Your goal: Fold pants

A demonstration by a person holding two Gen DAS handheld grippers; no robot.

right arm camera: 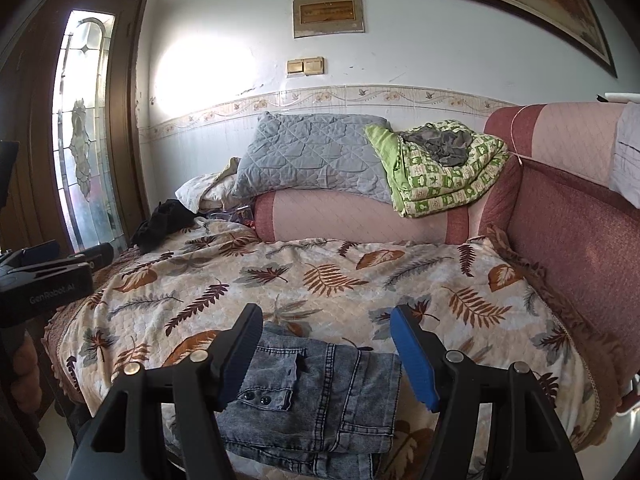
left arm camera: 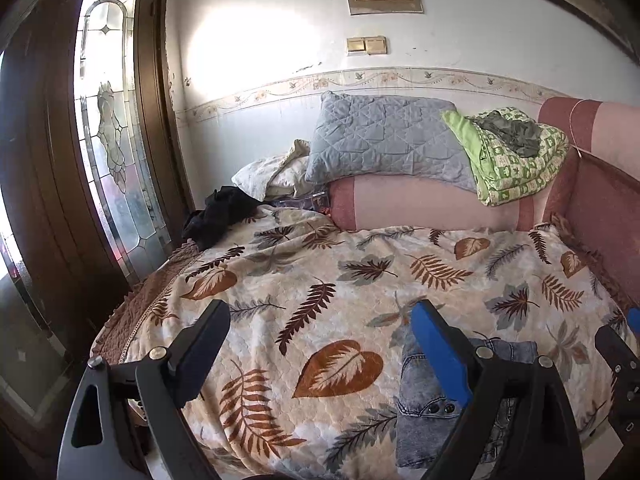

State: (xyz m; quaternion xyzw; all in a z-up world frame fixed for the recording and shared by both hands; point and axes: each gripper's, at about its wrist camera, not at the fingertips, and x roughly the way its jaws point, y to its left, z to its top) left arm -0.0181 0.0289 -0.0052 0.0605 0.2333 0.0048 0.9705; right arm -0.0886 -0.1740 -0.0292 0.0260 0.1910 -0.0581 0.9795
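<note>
The pants [right arm camera: 316, 396] are grey-blue denim, folded into a compact rectangle on the leaf-print blanket [right arm camera: 320, 276] near the sofa's front edge. In the left wrist view the pants [left arm camera: 424, 404] lie at the lower right, partly behind my blue finger. My right gripper [right arm camera: 326, 356] is open, hovering just above the pants with a finger on each side, holding nothing. My left gripper [left arm camera: 320, 352] is open and empty over the blanket, to the left of the pants. The left gripper also shows in the right wrist view [right arm camera: 60, 264] at the left edge.
A pink bolster [right arm camera: 352, 216] lies at the back with a grey pillow [right arm camera: 316, 156] and a green quilt [right arm camera: 444, 168] on it. A black garment [right arm camera: 164, 222] lies at the back left. The red sofa arm [right arm camera: 568, 232] is on the right, a glass door [left arm camera: 108, 140] on the left.
</note>
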